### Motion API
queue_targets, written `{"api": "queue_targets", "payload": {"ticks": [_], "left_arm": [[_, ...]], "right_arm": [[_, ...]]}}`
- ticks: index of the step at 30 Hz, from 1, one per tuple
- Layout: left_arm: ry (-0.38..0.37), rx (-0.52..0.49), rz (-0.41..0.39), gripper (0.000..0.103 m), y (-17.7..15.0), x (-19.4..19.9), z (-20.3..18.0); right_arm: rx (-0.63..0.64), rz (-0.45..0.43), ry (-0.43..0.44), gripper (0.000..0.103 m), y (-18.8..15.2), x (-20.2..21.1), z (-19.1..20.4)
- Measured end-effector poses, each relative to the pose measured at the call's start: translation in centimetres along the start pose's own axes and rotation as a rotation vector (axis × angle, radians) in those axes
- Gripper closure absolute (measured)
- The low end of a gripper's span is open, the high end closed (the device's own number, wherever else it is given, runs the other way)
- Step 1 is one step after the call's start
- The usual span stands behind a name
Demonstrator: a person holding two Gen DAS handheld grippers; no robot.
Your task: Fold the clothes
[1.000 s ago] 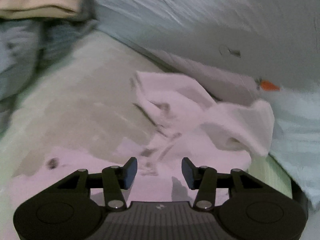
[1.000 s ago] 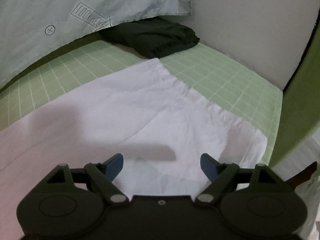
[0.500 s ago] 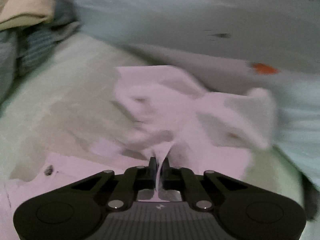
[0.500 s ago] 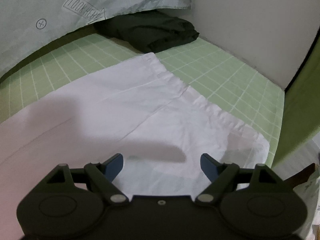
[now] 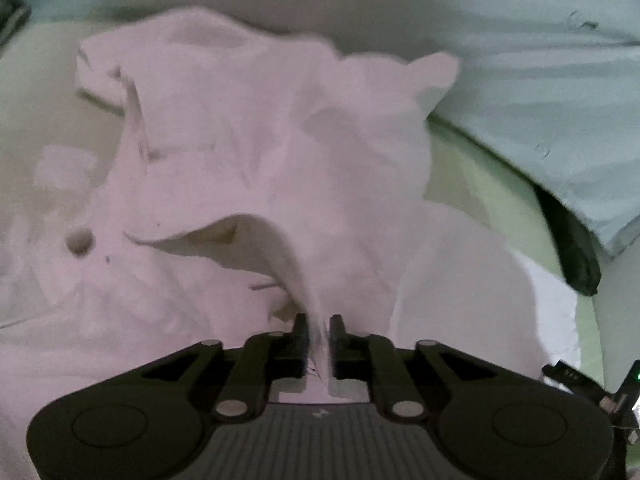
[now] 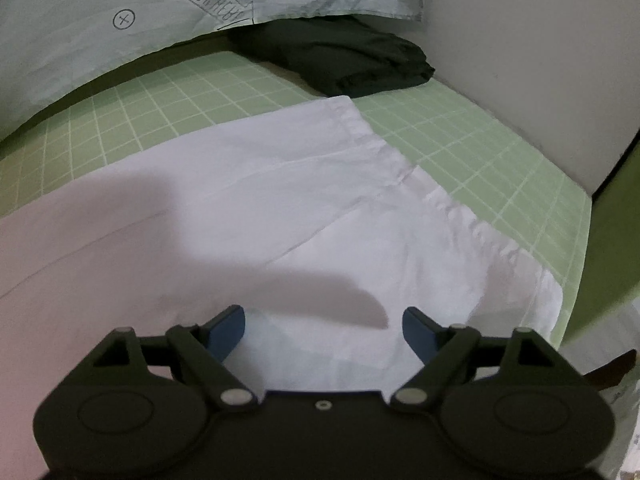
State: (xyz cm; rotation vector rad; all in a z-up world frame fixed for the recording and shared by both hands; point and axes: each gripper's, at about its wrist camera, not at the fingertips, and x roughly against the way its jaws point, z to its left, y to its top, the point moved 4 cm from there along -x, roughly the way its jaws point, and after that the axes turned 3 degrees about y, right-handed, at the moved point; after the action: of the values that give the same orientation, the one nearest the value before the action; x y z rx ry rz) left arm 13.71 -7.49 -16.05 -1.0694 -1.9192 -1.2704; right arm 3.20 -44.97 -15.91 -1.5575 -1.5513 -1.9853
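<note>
Left gripper (image 5: 319, 334) was clamped on a raised fold of the white shirt (image 5: 260, 152). Right gripper (image 6: 323, 330) hovered above the shirt at lower centre, fingers spread apart.

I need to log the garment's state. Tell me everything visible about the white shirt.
The white shirt looks like thin woven fabric. In the right wrist view its lower part lies flat on the green grid mat, with a stitched hem and light creases. In the left wrist view it is rumpled; the left gripper pinches a raised fold. The right gripper hangs open over it.
</note>
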Motion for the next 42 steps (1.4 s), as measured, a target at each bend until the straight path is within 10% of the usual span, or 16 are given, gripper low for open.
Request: {"api": "queue_targets", "payload": {"ticks": [9, 15, 21, 27, 35, 37, 42], "left_arm": [[-0.127, 0.219, -0.166, 0.071, 2.4, 6.9, 4.8], [-0.025, 0.322, -0.199, 0.068, 4.3, 6.5, 9.8], [0.139, 0.251, -0.135, 0.051, 6.5, 2.7, 12.4], [0.084, 0.267, -0.089, 0.031, 9.2, -1.3, 12.9], [0.064, 0.195, -0.059, 0.031, 11.3, -4.5, 11.5], [0.072, 0.177, -0.066, 0.034, 11.3, -4.8, 11.3], [0.093, 0.131, -0.083, 0.089, 11.2, -5.5, 10.7]], "right_arm": [[-0.038, -0.009, -0.02, 0.013, -0.4, 0.0, 0.1], [-0.061, -0.014, -0.037, 0.008, -0.8, 0.2, 0.2], [-0.058, -0.018, -0.061, 0.005, -1.0, 0.3, 0.5], [-0.058, -0.022, -0.092, 0.004, -1.2, 0.5, 0.8], [-0.058, -0.028, -0.137, 0.002, -1.3, 0.7, 1.4], [-0.058, -0.029, -0.148, 0.002, -1.3, 0.7, 1.5], [-0.053, -0.034, -0.173, 0.002, -1.4, 0.8, 1.8]]}}
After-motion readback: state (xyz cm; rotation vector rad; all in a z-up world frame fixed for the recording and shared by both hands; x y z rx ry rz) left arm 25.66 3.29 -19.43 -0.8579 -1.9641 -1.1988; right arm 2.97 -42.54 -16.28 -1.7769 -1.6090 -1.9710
